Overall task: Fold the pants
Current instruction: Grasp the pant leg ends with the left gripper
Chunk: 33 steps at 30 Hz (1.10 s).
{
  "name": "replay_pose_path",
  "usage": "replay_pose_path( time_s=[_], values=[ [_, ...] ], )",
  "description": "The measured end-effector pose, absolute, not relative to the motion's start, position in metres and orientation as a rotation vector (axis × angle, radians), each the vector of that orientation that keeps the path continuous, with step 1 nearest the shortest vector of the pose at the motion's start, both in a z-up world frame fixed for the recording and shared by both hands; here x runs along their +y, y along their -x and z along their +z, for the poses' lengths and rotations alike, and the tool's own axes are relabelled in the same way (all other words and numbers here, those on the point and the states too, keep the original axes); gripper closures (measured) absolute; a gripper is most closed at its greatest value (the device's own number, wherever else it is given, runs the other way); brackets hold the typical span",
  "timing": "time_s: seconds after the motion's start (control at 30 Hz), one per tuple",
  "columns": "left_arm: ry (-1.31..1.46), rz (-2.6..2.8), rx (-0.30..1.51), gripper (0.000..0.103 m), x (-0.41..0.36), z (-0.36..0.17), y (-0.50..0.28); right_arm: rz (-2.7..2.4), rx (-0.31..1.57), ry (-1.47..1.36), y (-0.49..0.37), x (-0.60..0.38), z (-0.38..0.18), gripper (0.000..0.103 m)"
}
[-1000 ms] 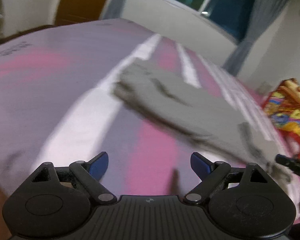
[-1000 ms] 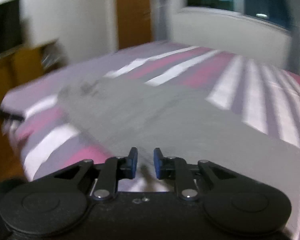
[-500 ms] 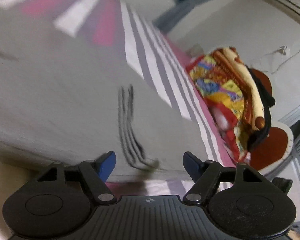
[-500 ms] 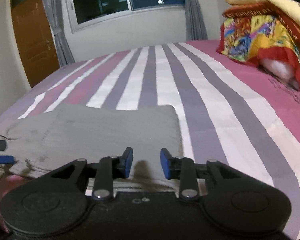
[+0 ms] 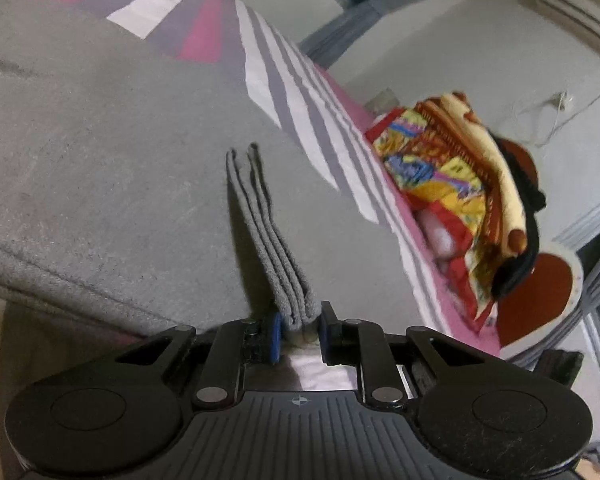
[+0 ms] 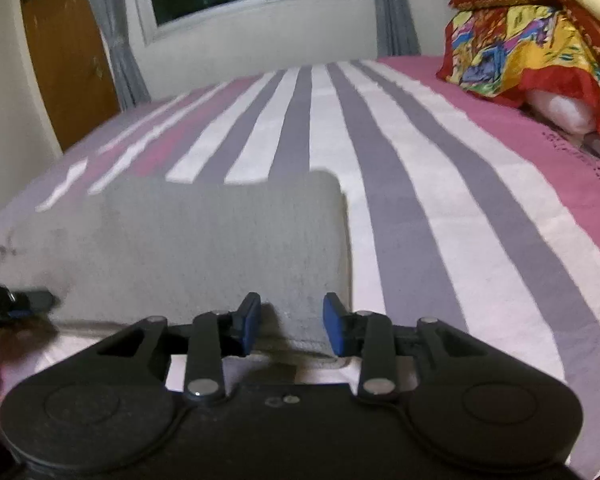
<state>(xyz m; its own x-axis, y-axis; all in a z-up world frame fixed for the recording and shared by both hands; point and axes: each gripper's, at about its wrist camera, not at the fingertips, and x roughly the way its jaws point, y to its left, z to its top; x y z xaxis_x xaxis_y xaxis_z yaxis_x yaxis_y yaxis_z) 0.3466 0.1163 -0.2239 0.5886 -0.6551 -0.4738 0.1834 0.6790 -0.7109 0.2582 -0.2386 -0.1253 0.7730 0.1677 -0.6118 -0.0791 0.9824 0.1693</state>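
My left gripper (image 5: 299,330) pinching stacked edge of grey pants (image 5: 112,168), layers bunched between pads to carry fold as one. Pants lie flat on striped bedsheet (image 6: 440,184), half-folded, at 12 o'clock from both tools. My right gripper (image 6: 291,330) spread, straddling near hem, ready to bite. Half second back left jaws gaped wide; right jaws sat narrower.

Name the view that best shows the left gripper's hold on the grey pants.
The left wrist view: the left gripper is shut on a bunched fold of the grey pants. The right wrist view catches only its dark, blurred tip at the left edge.
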Motion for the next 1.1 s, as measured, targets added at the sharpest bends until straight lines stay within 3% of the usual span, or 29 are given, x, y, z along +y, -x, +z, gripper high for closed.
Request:
replay_pose_path(
  time_s=[0.17, 0.27, 0.3, 0.37, 0.5, 0.73, 1.0, 1.1],
  values=[
    [0.581, -0.504, 0.847, 0.084, 0.115, -0.218, -0.359, 0.143, 0.668, -0.127, -0.258, -0.236, -0.12, 0.068],
    [0.599, -0.496, 0.884, 0.079, 0.118, -0.219, -0.366, 0.13, 0.71, -0.101, -0.266, -0.232, -0.124, 0.068],
    [0.579, -0.487, 0.854, 0.074, 0.119, -0.212, -0.362, 0.122, 0.689, -0.109, -0.265, -0.232, -0.119, 0.068],
    [0.494, -0.427, 0.777, 0.049, 0.123, -0.199, -0.348, 0.115, 0.626, -0.125, -0.26, -0.234, -0.112, 0.069],
    [0.376, -0.361, 0.797, 0.05, 0.138, -0.194, -0.342, 0.108, 0.761, -0.074, -0.279, -0.233, -0.132, 0.066],
    [0.487, -0.187, 0.566, 0.045, 0.233, -0.176, -0.277, 0.124, 0.642, -0.132, -0.26, -0.244, -0.116, 0.065],
    [0.866, 0.0, 0.572, 0.043, 0.35, -0.237, -0.283, 0.115, 0.66, -0.13, -0.257, -0.245, -0.118, 0.064],
    [0.986, -0.059, 0.46, 0.043, 0.377, -0.261, -0.298, 0.109, 0.659, -0.109, -0.257, -0.241, -0.116, 0.064]
  ],
)
